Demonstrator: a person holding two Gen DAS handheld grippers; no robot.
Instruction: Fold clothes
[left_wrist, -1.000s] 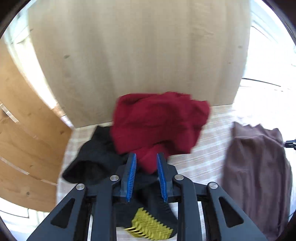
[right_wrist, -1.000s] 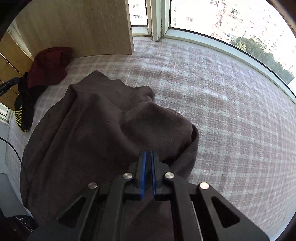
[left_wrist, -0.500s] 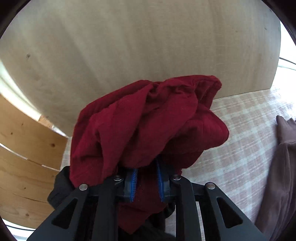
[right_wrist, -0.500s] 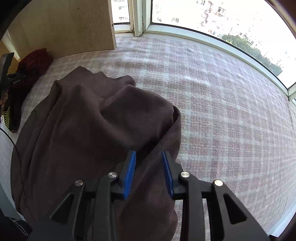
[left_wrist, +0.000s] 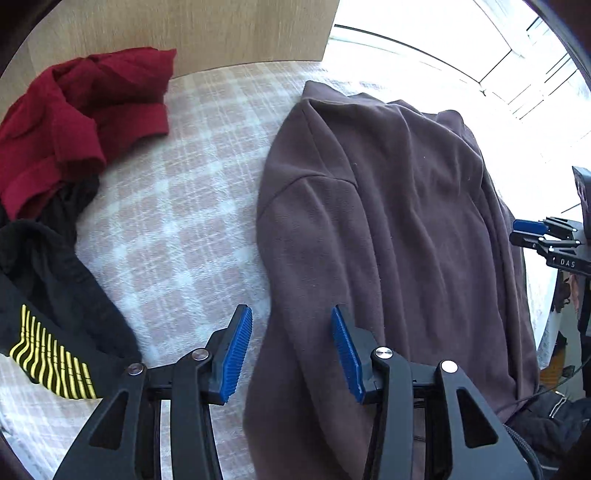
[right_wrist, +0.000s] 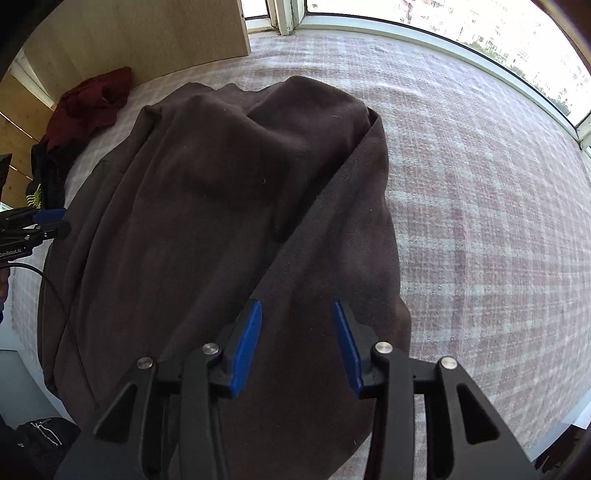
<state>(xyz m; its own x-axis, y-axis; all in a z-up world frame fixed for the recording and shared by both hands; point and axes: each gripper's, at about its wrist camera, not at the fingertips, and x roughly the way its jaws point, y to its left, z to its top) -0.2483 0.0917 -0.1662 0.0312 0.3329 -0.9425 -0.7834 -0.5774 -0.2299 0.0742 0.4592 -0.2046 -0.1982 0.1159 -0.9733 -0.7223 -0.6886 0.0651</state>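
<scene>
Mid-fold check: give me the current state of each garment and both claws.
Brown garment: spread on the checked bedcover, partly folded, gripped by neither claw.
Red garment: crumpled heap by the wooden panel.
Black garment: crumpled under the red one.
Left claw: opening, empty.
Right claw: opening, empty.

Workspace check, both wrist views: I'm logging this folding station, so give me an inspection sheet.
Surface: checked cloth, mostly bare on the window side.
Job's things: brown garment spread out; red garment crumpled by the wooden panel; black garment with yellow stripes beside it.
Clutter: dark bag, low corner.
Grippers: left hand-held gripper and right hand-held gripper opening over brown fabric, pads clear.
Cables: black cable across the brown garment.
Surroundings: window.
</scene>
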